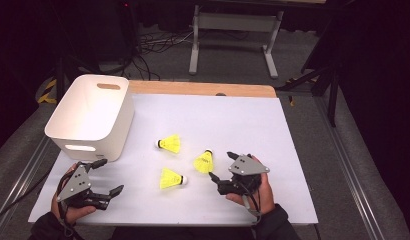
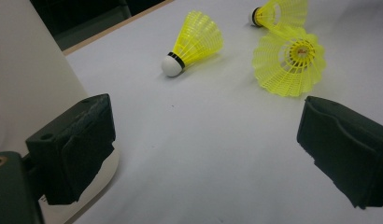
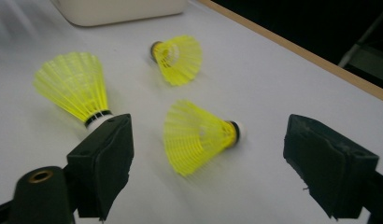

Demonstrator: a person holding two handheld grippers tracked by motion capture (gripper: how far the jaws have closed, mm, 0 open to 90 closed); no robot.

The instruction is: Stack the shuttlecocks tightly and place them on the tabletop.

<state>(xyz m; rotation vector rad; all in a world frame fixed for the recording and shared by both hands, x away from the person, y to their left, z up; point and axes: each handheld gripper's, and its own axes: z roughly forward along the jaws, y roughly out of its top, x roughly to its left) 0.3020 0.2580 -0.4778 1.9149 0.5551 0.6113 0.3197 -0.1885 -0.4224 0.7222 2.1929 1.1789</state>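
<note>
Three yellow shuttlecocks lie on the white table sheet (image 1: 243, 120). The far one (image 1: 169, 144) (image 2: 194, 42) (image 3: 178, 58) points its cork to the left. The middle one (image 1: 204, 161) (image 2: 278, 11) (image 3: 199, 135) lies in the gap of my right gripper (image 1: 221, 165) (image 3: 217, 158), which is open and clear of it. The near one (image 1: 172, 179) (image 2: 290, 60) (image 3: 75, 86) rests beside that gripper's left jaw. My left gripper (image 1: 109, 176) (image 2: 213, 140) stands open over bare sheet at the front left, just in front of the white bin (image 1: 88, 115) (image 2: 31, 70).
The white bin (image 3: 119, 9) has handle slots and stands at the table's back left corner. A wooden table edge (image 1: 203, 89) runs along the far side. Beyond it on the floor are a metal frame (image 1: 233, 35) and cables.
</note>
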